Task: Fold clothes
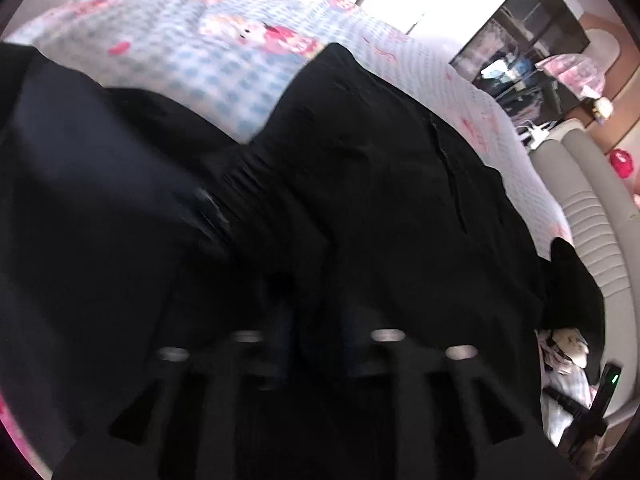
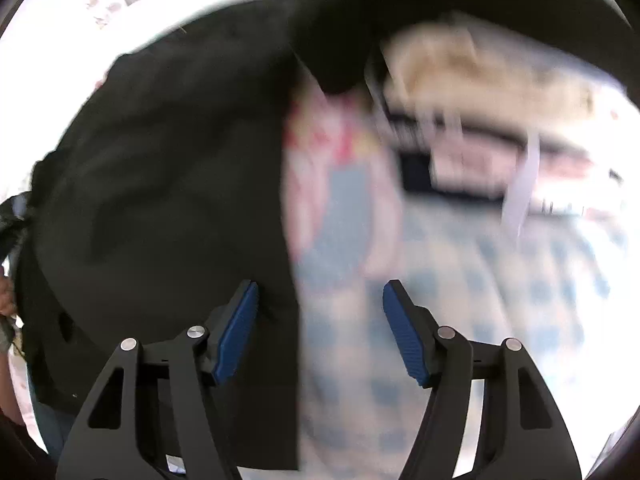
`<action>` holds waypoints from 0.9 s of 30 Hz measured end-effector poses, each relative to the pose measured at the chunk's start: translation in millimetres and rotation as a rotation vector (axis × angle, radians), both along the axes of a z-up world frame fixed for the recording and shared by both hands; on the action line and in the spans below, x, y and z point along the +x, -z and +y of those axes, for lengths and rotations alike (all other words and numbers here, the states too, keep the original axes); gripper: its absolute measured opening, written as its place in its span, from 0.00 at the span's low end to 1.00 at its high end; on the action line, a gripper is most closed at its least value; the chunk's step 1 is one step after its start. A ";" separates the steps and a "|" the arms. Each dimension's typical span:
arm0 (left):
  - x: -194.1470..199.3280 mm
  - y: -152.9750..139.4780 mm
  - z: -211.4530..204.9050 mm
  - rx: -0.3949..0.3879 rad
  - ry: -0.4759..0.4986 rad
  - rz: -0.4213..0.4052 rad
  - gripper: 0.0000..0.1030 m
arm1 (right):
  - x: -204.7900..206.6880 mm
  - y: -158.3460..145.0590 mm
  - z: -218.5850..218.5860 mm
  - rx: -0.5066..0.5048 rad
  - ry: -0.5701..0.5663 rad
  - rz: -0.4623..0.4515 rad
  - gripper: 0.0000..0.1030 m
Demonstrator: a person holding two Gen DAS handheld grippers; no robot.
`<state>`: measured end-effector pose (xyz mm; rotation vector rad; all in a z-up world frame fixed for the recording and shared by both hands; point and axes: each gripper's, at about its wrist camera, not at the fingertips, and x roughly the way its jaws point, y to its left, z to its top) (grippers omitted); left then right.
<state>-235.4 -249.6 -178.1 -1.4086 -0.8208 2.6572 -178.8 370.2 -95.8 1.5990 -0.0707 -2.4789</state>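
Item: 1 black garment [image 1: 360, 184], lying spread over the checked bedspread [image 1: 180, 64], our landmark throughout. We are reading it as trousers or shorts, since a gathered band [image 1: 248, 184] is showing at mid-cloth and 2 dark lobes are running from it up the bedspread; blur is leaving this unsure. Progress: we are seeing no finished stack or tidy rectangle; the cloth is sitting rumpled with loose edges, so we are judging folding as unfinished, stage unclear. Tools: 2. The left gripper [image 1: 320, 356] is sitting low over the garment, its tips lost in dark fabric; we cannot tell how it is set or whether it is holding cloth. The right gripper [image 2: 318, 332] is standing wide apart, gripping nothing, straddling the garment's straight edge [image 2: 294, 280] where black meets bedspread. A pale pile [image 2: 480, 80] is lying further up the bedspread.
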 end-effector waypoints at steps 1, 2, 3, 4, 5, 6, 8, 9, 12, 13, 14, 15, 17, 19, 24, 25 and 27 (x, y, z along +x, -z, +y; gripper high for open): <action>-2.8 1.2 0.7 -0.007 -0.002 0.005 0.46 | -4.4 -4.6 -4.7 -0.017 -0.016 0.011 0.65; -6.9 1.2 1.2 -0.027 -0.011 0.009 0.46 | -9.1 -8.3 -9.7 -0.033 -0.032 0.018 0.65; -10.9 1.2 1.8 -0.047 -0.020 0.012 0.46 | -13.8 -12.0 -14.7 -0.049 -0.049 0.026 0.65; -17.0 2.3 2.6 -0.075 -0.030 0.000 0.41 | -15.2 -5.0 -17.6 -0.030 -0.045 0.003 0.65; -21.9 2.7 5.3 -0.117 -0.040 -0.013 0.30 | -16.1 3.8 -20.1 -0.006 -0.037 -0.024 0.65; -25.6 2.1 8.9 -0.163 -0.048 -0.021 0.26 | -10.1 12.8 -18.1 -0.001 -0.028 -0.046 0.64; -27.4 -4.1 15.7 -0.221 -0.054 -0.006 0.15 | 4.2 30.9 -12.5 0.001 -0.009 -0.088 0.64; -26.9 -8.0 18.0 -0.244 -0.054 0.006 0.14 | 14.1 36.4 -6.2 -0.009 0.003 -0.089 0.64; -24.9 -12.4 24.0 -0.283 -0.058 0.004 0.12 | 45.5 32.8 18.5 -0.044 0.045 -0.059 0.64; -24.8 -12.6 25.4 -0.287 -0.059 -0.002 0.12 | 54.9 30.0 25.9 -0.035 0.054 -0.054 0.64; -23.9 -15.7 27.7 -0.300 -0.057 0.002 0.12 | 64.2 27.4 33.1 -0.025 0.061 -0.048 0.64; -22.5 -20.4 30.5 -0.318 -0.052 0.011 0.12 | 67.8 23.7 37.0 -0.018 0.068 -0.045 0.64; -19.8 -29.8 36.2 -0.353 -0.042 0.030 0.12 | 73.1 16.0 43.8 -0.004 0.082 -0.038 0.64; -17.1 -39.3 41.8 -0.389 -0.032 0.048 0.09 | 78.4 8.2 50.6 0.010 0.097 -0.031 0.60; -2.8 -88.2 101.0 -0.445 0.093 0.202 0.08 | 81.6 -30.7 63.9 -0.232 0.148 0.069 0.61; -0.8 -84.7 113.8 -0.433 0.136 0.196 0.08 | 80.7 -35.8 62.2 -0.246 0.146 0.080 0.61; 3.3 -77.7 139.5 -0.407 0.221 0.183 0.08 | 60.9 -36.1 50.4 -0.264 0.121 0.085 0.61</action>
